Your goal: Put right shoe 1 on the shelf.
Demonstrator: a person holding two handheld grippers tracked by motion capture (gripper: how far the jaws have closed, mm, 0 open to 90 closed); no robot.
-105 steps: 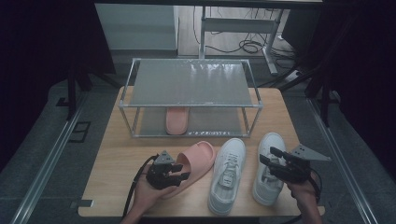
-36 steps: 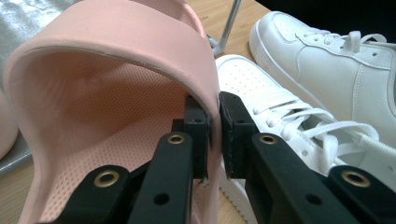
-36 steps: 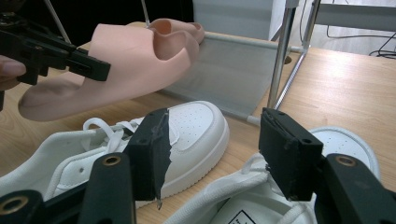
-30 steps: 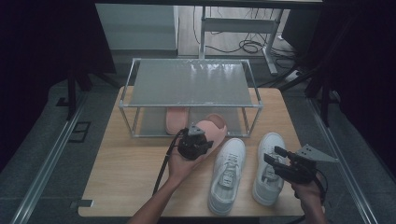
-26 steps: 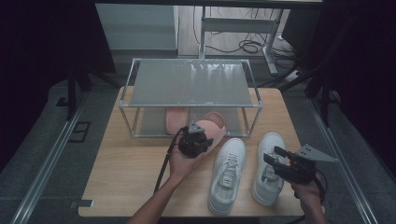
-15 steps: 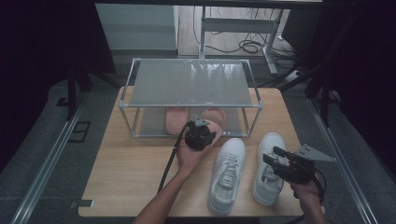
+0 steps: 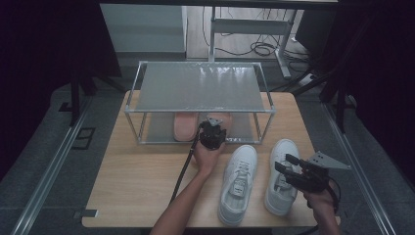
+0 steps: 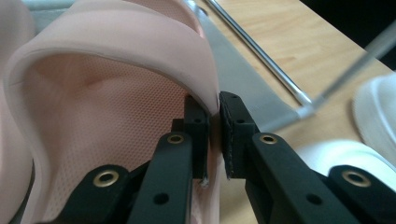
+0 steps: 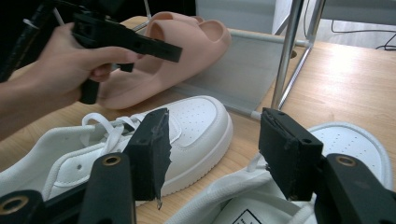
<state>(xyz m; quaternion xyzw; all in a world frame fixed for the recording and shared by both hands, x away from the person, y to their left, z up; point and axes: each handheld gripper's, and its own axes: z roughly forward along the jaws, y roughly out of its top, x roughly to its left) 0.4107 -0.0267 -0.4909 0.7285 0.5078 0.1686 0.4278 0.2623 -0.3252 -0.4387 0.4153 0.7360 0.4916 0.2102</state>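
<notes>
With the left hand-held gripper we pinch the pink slipper's strap edge, its toe entering the rack's lower shelf beside its mate. Next we should slide it deeper, then release (the right hand-held gripper waits wide, empty, over the white sneakers).

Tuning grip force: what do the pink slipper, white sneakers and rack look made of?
Pink slipper: likely soft moulded foam, matte, thick rounded strap, dimpled footbed. White sneakers: smooth leather-like upper, perforated toe, woven laces; real or synthetic unclear. Rack: shiny metal tubes, frosted grey shelves, possibly glass or plastic.
</notes>
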